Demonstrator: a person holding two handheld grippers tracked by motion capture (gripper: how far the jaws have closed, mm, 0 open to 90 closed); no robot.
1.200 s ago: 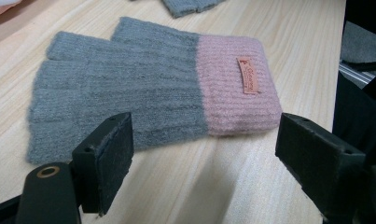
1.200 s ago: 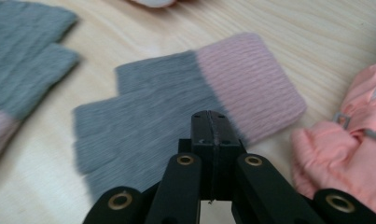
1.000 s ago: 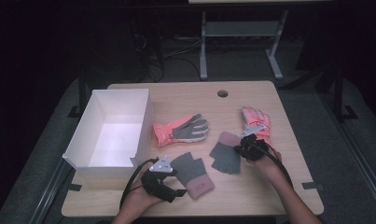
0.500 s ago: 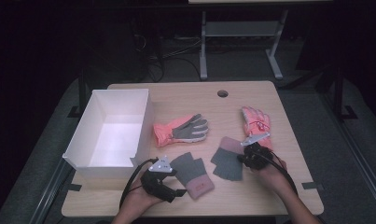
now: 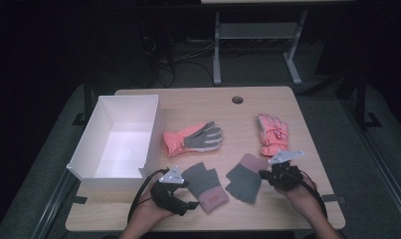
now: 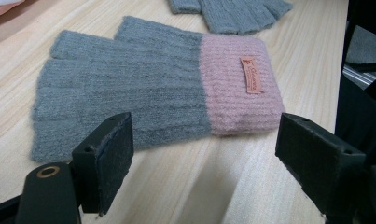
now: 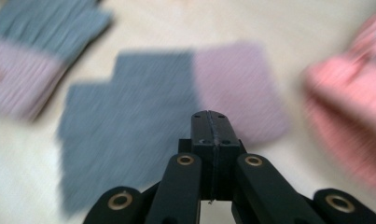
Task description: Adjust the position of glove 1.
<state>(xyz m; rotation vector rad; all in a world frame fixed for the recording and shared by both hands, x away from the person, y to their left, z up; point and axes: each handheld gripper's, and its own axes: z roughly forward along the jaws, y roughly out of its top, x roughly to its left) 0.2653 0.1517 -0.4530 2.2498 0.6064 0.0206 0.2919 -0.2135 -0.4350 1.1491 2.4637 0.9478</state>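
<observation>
Two grey fingerless knit gloves with pink cuffs lie near the table's front edge. The left glove (image 5: 205, 185) (image 6: 153, 88) lies flat just ahead of my left gripper (image 5: 192, 198) (image 6: 204, 154). That gripper rests low on the table, open, with nothing between its jaws. The second grey glove (image 5: 244, 180) (image 7: 129, 135) lies to the right, blurred in the right gripper view. My right gripper (image 5: 266, 177) (image 7: 211, 116) hovers at this glove's pink cuff, jaws shut together with nothing seen between them.
A white open box (image 5: 83, 159) stands at the left side of the table (image 5: 198, 102). An orange and grey glove (image 5: 193, 138) lies mid-table. A pink padded glove (image 5: 273, 133) (image 7: 353, 116) lies at the right, just beyond my right gripper.
My right gripper has drawn back toward the front edge, and the grey glove beside it now lies a little nearer that edge. The left gripper has stayed put.
</observation>
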